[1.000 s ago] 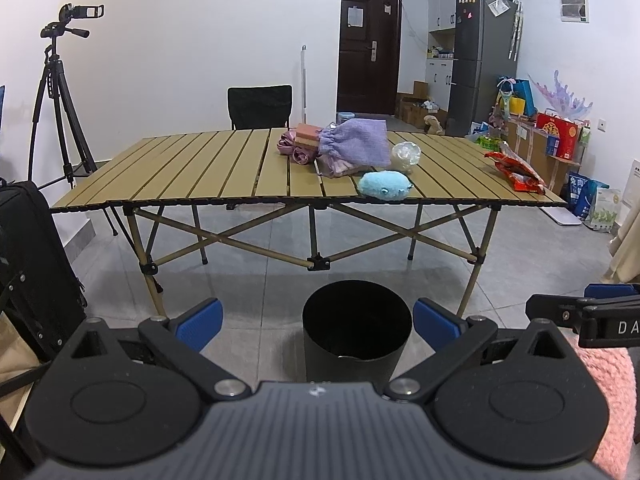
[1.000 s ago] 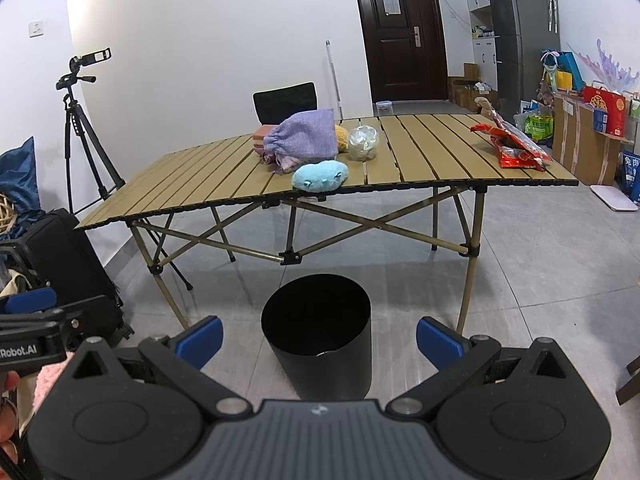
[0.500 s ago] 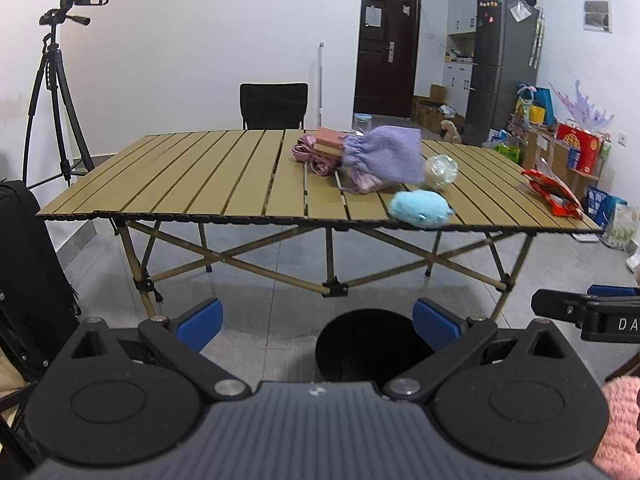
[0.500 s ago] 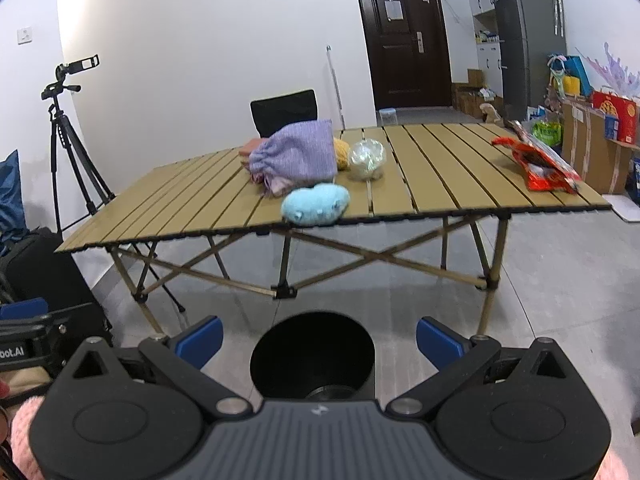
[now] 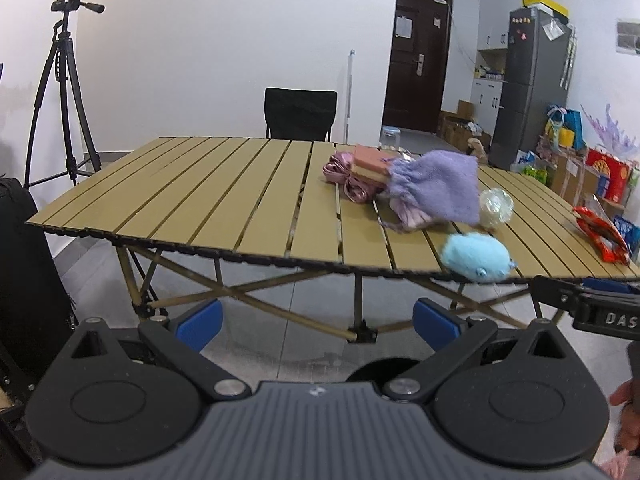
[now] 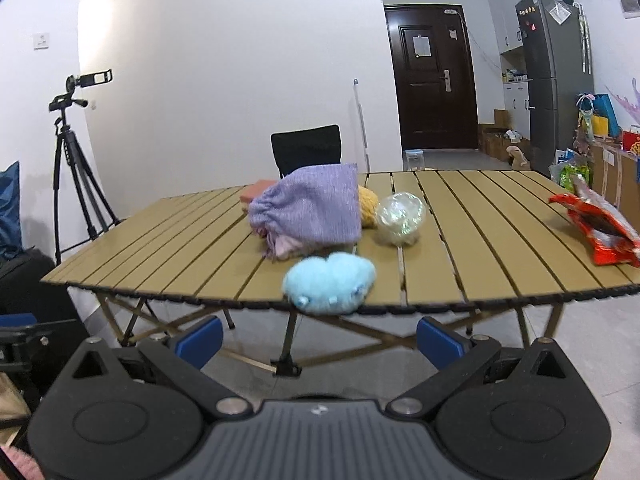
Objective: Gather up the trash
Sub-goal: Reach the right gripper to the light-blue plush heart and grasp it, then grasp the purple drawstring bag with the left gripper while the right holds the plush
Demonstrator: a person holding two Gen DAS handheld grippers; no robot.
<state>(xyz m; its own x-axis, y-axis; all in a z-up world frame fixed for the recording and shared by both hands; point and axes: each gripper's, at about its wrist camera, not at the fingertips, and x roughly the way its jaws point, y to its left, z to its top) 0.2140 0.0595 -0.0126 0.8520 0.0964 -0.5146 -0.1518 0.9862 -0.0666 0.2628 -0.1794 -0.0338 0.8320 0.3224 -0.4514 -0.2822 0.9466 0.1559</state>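
Red wrapper [image 6: 596, 228] lies at 3 o'clock on the surface [image 6: 472, 256], well apart from the blue plush [image 6: 330, 286]. Your right gripper [image 6: 318, 340] and left gripper [image 5: 316, 324] have fingers spread wide, empty. Approach the wrapper low, pinching its crumpled edge.

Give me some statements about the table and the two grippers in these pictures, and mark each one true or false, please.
1. The left gripper is open and holds nothing. True.
2. The red snack wrapper lies on the floor. False: it lies on the table, near its right end.
3. The blue plush toy sits at the table's near edge. True.
4. The right gripper is shut on the crumpled clear plastic. False: it is open and empty; the plastic lies on the table.
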